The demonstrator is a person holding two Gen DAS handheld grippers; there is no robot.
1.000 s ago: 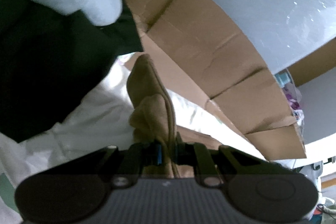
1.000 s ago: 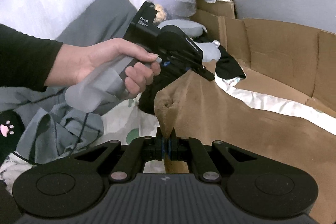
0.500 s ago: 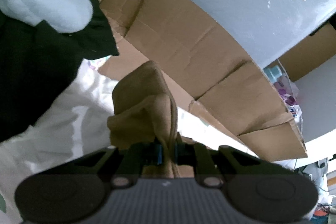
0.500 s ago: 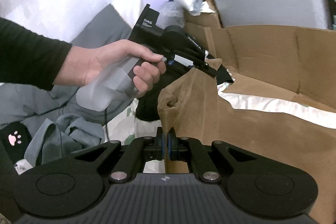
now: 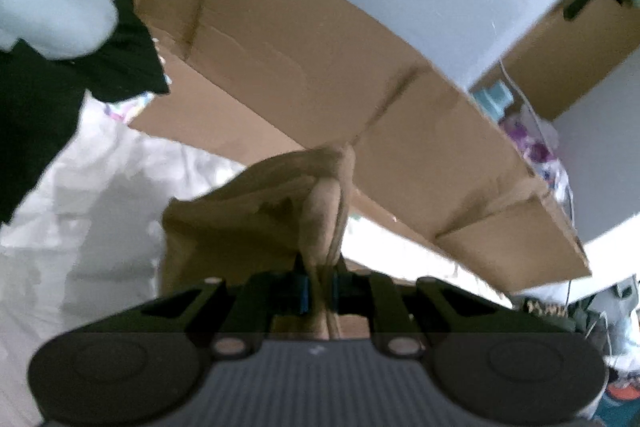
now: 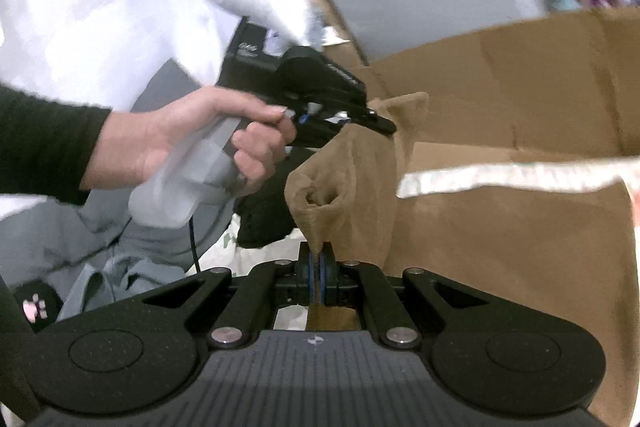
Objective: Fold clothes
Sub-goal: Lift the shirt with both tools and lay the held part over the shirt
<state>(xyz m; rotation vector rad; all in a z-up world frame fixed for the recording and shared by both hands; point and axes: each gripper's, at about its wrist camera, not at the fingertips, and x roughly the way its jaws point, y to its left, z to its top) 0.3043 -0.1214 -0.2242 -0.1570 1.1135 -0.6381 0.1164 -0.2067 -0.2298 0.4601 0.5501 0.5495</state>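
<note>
Left gripper point(image 5: 320, 285) and right gripper point(image 6: 317, 273) both clamped tight, raised close together

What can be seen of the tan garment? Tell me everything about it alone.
The tan garment is a soft, matte, plush-looking cloth in plain camel brown. The right gripper pinches one bunched edge and the left gripper another, jaws shut on folds. Between them the cloth hangs in a puckered ridge; a broad panel spreads to the right in the right wrist view. A pale strip of sheet shows past its upper edge. Cardboard stands behind it.
</note>
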